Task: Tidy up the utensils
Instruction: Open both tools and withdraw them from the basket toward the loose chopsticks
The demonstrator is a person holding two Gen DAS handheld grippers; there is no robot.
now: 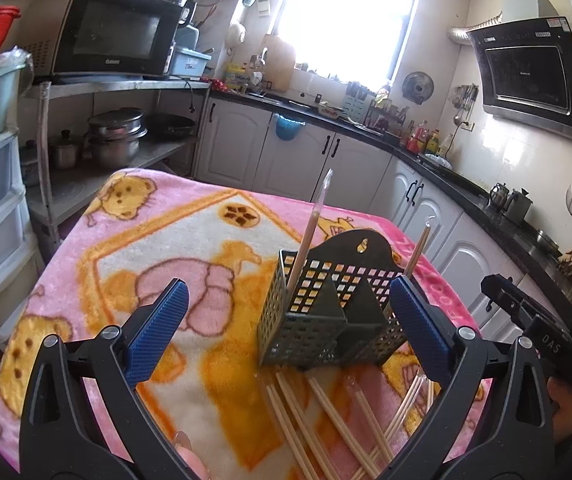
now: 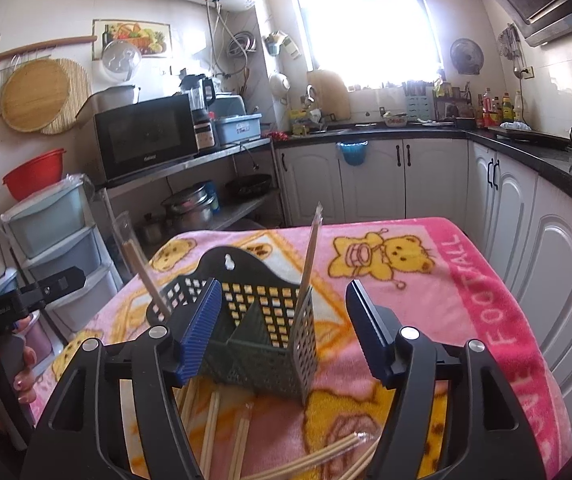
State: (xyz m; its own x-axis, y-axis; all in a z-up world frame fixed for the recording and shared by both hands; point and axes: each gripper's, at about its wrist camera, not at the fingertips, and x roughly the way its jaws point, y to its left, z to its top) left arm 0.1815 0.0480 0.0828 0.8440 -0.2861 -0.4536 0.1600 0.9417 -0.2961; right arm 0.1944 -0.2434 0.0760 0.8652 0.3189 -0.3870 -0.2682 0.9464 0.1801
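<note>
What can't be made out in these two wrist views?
- Loose chopsticks: near ends cut off by bottom edge, both views; count unclear.
- Holder compartments' bottoms: hidden by its own walls.
- Left gripper handle: out of frame.
- Counter bottles: labels too small.

Upright perforated caddy point(image 1: 318, 320), loose chopsticks point(image 1: 326, 420) before it

The utensil caddy point(image 2: 261, 344) looks like matt dark plastic, all perforated. Under it there's a fuzzy fleece blanket point(image 2: 446, 288). In front of the caddy, pale wooden chopsticks point(image 1: 326, 420), some in clear glossy sleeves.
</note>
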